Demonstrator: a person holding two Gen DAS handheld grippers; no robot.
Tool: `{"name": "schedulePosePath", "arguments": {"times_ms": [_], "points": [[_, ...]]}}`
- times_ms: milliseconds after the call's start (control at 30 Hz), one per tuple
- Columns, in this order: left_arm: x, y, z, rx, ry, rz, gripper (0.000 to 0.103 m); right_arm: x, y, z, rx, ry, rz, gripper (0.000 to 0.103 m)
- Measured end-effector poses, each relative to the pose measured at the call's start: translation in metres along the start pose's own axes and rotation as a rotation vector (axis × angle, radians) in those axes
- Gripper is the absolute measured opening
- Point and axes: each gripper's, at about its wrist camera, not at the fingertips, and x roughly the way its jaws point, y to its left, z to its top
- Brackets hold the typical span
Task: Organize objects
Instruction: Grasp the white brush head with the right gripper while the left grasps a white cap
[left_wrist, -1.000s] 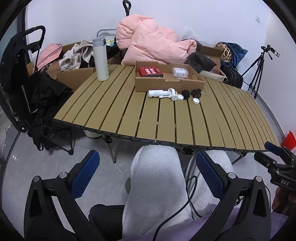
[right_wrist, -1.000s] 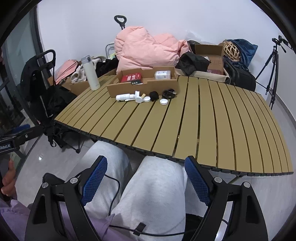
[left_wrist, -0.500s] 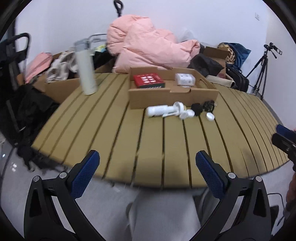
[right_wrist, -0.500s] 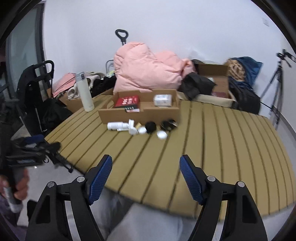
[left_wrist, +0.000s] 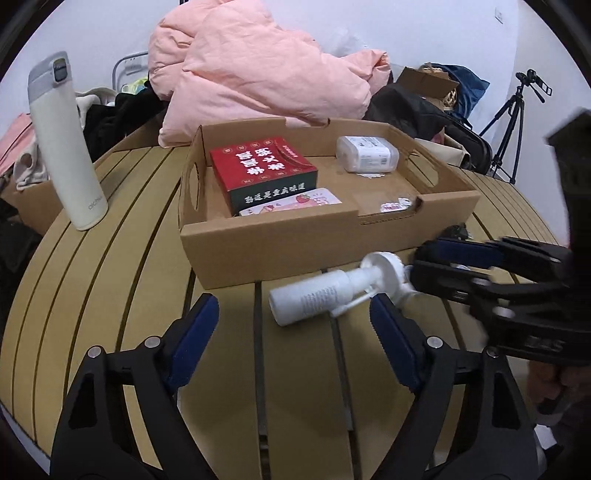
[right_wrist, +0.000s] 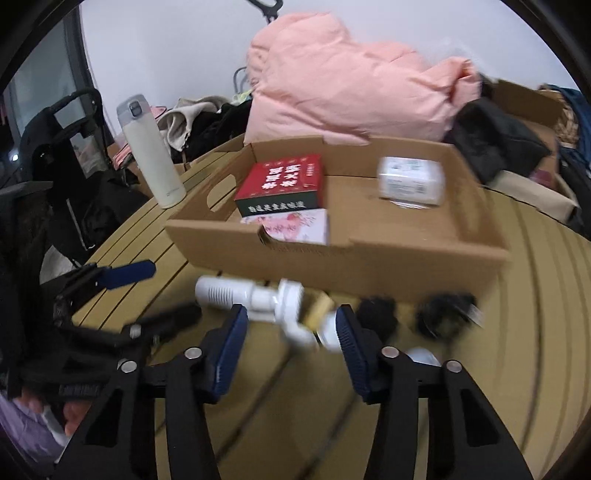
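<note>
Both hand-held grippers, left (left_wrist: 291, 325) and right (right_wrist: 290, 330), are closing empty around the white spray bottle (left_wrist: 317, 295) lying on the tabletop (left_wrist: 122, 266) before the cardboard box (left_wrist: 295, 236), likely to lift it in.

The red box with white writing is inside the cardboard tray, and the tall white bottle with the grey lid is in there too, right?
Not quite. The red box is inside the cardboard tray, but the tall white bottle stands on the slatted table outside it, left of the tray in the left wrist view.
</note>
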Motion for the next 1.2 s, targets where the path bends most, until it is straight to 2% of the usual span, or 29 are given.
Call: {"name": "schedulePosePath", "arguments": {"times_ms": [33, 67, 100, 133, 167, 233, 333, 467, 633, 667, 700, 733, 767, 867, 933, 967, 1033, 1067, 1133, 1200], "points": [[0.001, 0.002, -0.002, -0.002, 0.000, -0.002, 0.081, 0.012, 0.001, 0.004, -0.001, 0.015, 0.011, 0.052], [0.001, 0.003, -0.003, -0.007, 0.002, -0.002, 0.081, 0.020, 0.001, 0.006, -0.005, 0.030, 0.013, 0.045], [0.002, 0.004, -0.006, -0.011, 0.007, -0.002, 0.081, 0.029, 0.002, 0.007, -0.011, 0.043, 0.007, 0.038], [0.003, 0.003, -0.008, -0.012, 0.016, -0.002, 0.081, 0.036, 0.002, 0.006, -0.013, 0.058, -0.007, 0.019], [0.003, 0.002, -0.009, -0.011, 0.025, -0.001, 0.081, 0.039, 0.000, 0.004, 0.002, 0.072, -0.019, 0.017], [0.003, -0.004, -0.011, -0.008, 0.037, 0.007, 0.081, 0.034, -0.005, 0.003, 0.025, 0.064, -0.002, 0.017], [-0.002, -0.022, -0.014, 0.004, 0.033, 0.009, 0.081, 0.010, -0.014, -0.001, 0.023, 0.025, -0.034, 0.016], [-0.006, -0.056, -0.020, 0.050, 0.040, -0.038, 0.081, -0.023, -0.035, -0.009, 0.066, 0.008, -0.060, 0.016], [0.004, -0.100, -0.023, 0.133, 0.056, -0.086, 0.080, -0.065, -0.067, -0.033, 0.168, -0.015, -0.038, 0.016], [0.008, -0.104, -0.021, 0.139, 0.065, -0.079, 0.076, -0.070, -0.072, -0.039, 0.181, -0.010, -0.036, 0.016], [0.013, -0.108, -0.019, 0.138, 0.083, -0.076, 0.060, -0.077, -0.077, -0.046, 0.194, -0.006, -0.033, 0.016], [0.019, -0.111, -0.016, 0.129, 0.107, -0.093, 0.054, -0.080, -0.080, -0.051, 0.200, -0.005, -0.031, 0.016], [0.024, -0.113, -0.014, 0.120, 0.131, -0.106, 0.052, -0.083, -0.082, -0.057, 0.206, -0.001, -0.028, 0.016], [0.042, -0.116, -0.010, 0.090, 0.168, -0.053, 0.052, -0.087, -0.089, -0.072, 0.234, 0.006, 0.004, 0.016], [0.052, -0.114, -0.009, 0.068, 0.191, -0.046, 0.052, -0.084, -0.092, -0.079, 0.248, 0.009, 0.025, 0.016], [0.056, -0.113, -0.008, 0.056, 0.196, -0.050, 0.050, -0.081, -0.094, -0.081, 0.257, 0.014, 0.037, 0.016], [0.056, -0.114, -0.009, 0.049, 0.183, -0.030, 0.027, -0.075, -0.097, -0.084, 0.269, 0.024, 0.050, 0.016], [0.057, -0.114, -0.008, 0.045, 0.185, -0.025, 0.024, -0.072, -0.098, -0.086, 0.275, 0.028, 0.053, 0.016], [0.056, -0.113, -0.006, 0.023, 0.190, -0.045, 0.024, -0.068, -0.102, -0.089, 0.290, 0.038, 0.063, 0.016], [0.052, -0.117, -0.008, 0.049, 0.171, -0.018, 0.023, -0.067, -0.103, -0.090, 0.296, 0.039, 0.073, 0.016]]}}
